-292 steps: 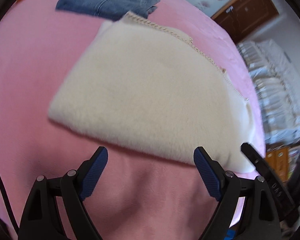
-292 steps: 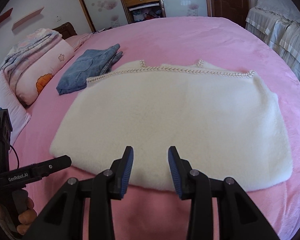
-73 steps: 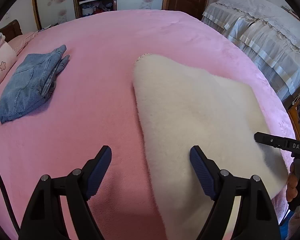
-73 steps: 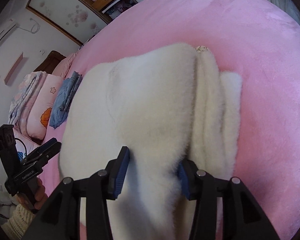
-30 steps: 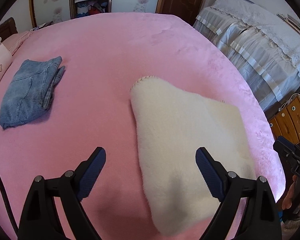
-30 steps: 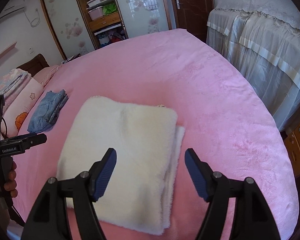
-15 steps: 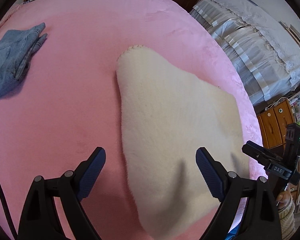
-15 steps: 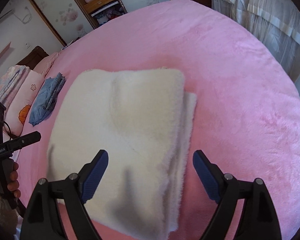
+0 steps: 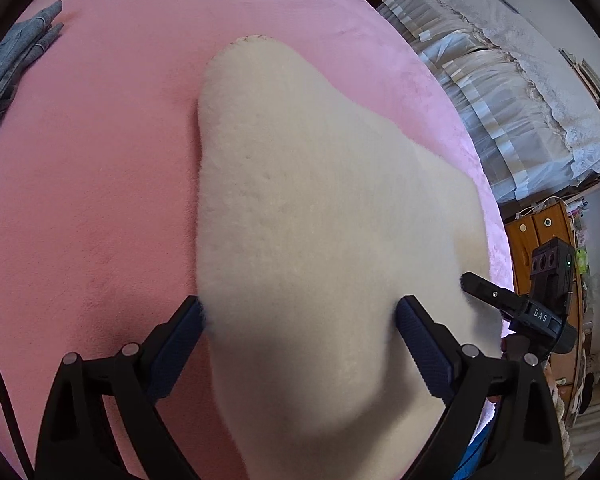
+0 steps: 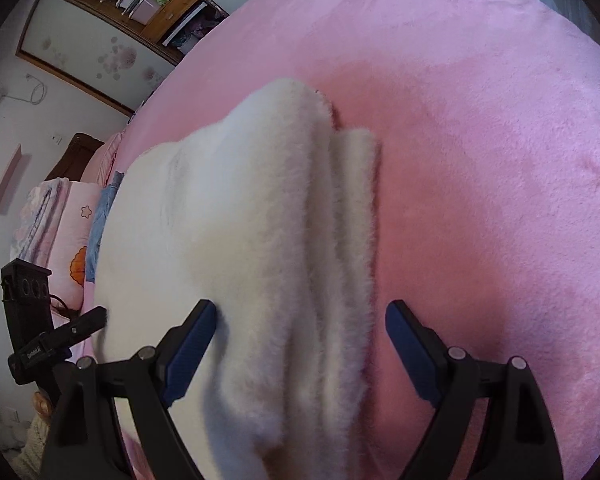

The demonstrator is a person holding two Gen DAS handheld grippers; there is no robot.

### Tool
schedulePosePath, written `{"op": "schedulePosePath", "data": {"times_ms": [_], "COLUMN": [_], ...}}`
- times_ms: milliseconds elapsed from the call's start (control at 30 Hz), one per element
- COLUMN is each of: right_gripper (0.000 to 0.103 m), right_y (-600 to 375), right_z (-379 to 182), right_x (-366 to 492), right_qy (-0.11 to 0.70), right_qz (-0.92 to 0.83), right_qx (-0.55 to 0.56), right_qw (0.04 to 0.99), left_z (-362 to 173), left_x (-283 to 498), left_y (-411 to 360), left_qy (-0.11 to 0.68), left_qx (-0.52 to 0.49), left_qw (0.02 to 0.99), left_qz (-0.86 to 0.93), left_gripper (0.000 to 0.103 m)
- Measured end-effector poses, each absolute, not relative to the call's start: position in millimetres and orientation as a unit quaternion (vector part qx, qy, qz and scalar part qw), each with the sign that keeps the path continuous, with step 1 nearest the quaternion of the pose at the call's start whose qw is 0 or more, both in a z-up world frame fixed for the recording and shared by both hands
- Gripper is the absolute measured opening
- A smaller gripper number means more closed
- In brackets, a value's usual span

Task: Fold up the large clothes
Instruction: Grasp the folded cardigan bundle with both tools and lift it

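My left tongs [image 9: 300,316] are opening astride the folded white blanket [image 9: 320,208] on the pink bed [image 9: 92,160]; my right tongs [image 10: 300,320] stand released over its layered edge.

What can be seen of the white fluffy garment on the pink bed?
The white garment looks like thick cream fleece, folded into stacked layers whose edges show on its right side. A stitched trim shows at its far corner. It lies flat on the pink bed. Both grippers straddle its near end with open fingers.
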State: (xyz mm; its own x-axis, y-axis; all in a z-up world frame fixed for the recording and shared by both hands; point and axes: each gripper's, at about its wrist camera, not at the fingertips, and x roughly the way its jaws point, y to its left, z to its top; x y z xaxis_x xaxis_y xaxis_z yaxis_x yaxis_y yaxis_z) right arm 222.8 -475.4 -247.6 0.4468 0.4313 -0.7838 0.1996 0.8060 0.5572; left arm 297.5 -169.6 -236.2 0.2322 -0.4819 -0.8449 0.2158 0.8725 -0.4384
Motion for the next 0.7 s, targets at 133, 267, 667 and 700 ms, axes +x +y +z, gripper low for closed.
{"op": "schedulePosePath", "data": {"times_ms": [133, 267, 667, 700], "right_gripper": [0.087, 0.088, 0.103, 0.102], "right_y": [-475, -473, -443, -444], "right_z": [-260, -269, -277, -277], "right_x": [232, 242, 250, 248], "right_qy": [0.514, 0.52, 0.559, 0.556], "right_qz": [0.098, 0.12, 0.17, 0.169], "right_qx": [0.325, 0.339, 0.281, 0.283], "right_qw": [0.788, 0.774, 0.761, 0.763], "left_z": [-247, -260, -298, -298], "left_x": [302, 310, 325, 324], "left_y": [-175, -170, -180, -181], "left_qy": [0.576, 0.584, 0.635, 0.636], "left_qx": [-0.109, -0.127, -0.192, -0.19], "left_qw": [0.775, 0.761, 0.69, 0.692], "left_qz": [-0.236, -0.252, -0.29, -0.283], "left_gripper": [0.102, 0.103, 0.103, 0.103]}}
